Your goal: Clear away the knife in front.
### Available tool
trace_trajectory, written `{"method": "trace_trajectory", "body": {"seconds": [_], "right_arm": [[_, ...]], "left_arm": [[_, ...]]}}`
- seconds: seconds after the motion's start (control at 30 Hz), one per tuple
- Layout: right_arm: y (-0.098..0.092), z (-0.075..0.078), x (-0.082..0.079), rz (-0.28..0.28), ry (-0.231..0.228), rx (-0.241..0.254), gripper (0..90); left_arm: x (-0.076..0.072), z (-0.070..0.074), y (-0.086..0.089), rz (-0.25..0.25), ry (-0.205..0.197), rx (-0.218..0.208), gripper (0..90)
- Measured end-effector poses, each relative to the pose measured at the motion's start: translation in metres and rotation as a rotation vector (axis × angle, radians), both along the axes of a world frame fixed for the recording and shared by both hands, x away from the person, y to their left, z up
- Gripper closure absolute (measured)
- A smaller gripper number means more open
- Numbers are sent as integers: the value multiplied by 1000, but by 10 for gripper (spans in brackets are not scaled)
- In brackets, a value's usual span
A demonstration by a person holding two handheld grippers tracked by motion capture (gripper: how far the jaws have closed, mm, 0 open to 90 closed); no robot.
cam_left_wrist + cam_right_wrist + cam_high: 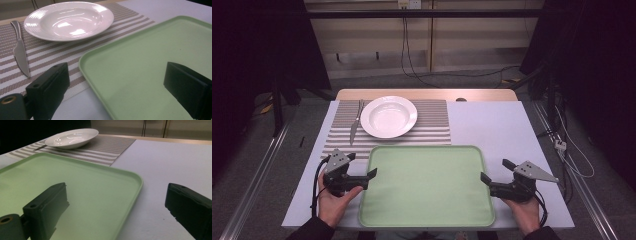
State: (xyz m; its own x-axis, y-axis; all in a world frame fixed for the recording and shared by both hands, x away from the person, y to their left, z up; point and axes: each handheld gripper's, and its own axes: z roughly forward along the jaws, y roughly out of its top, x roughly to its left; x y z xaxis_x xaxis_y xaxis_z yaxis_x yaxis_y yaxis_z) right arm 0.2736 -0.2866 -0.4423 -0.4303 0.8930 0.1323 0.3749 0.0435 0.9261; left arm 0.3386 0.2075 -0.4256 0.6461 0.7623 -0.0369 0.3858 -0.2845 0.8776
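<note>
At the table's left edge, my left gripper (360, 168) straddles the empty pale green plastic tray's (427, 185) rim, jaws apart, gripping nothing. Behind lie the steel knife (355, 123) and white ceramic plate (389, 116). My right gripper (497, 170) mirrors this, unclamped. I judge everything undone.

No readable text, label, brand, number or sign appears on anything in these views.
</note>
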Motion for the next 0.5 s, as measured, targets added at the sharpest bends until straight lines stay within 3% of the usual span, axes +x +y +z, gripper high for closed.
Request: {"method": "trace_trajectory", "body": {"seconds": [0.3, 0.4, 0.5], "right_arm": [[0, 0, 0, 6, 1, 0, 42], [0, -1, 0, 7, 3, 4, 42], [0, -2, 2, 7, 18, 15, 42]], "left_arm": [[3, 0, 1, 15, 31, 2, 72], [6, 4, 2, 8, 36, 24, 67], [9, 10, 0, 19, 22, 73, 62]]}}
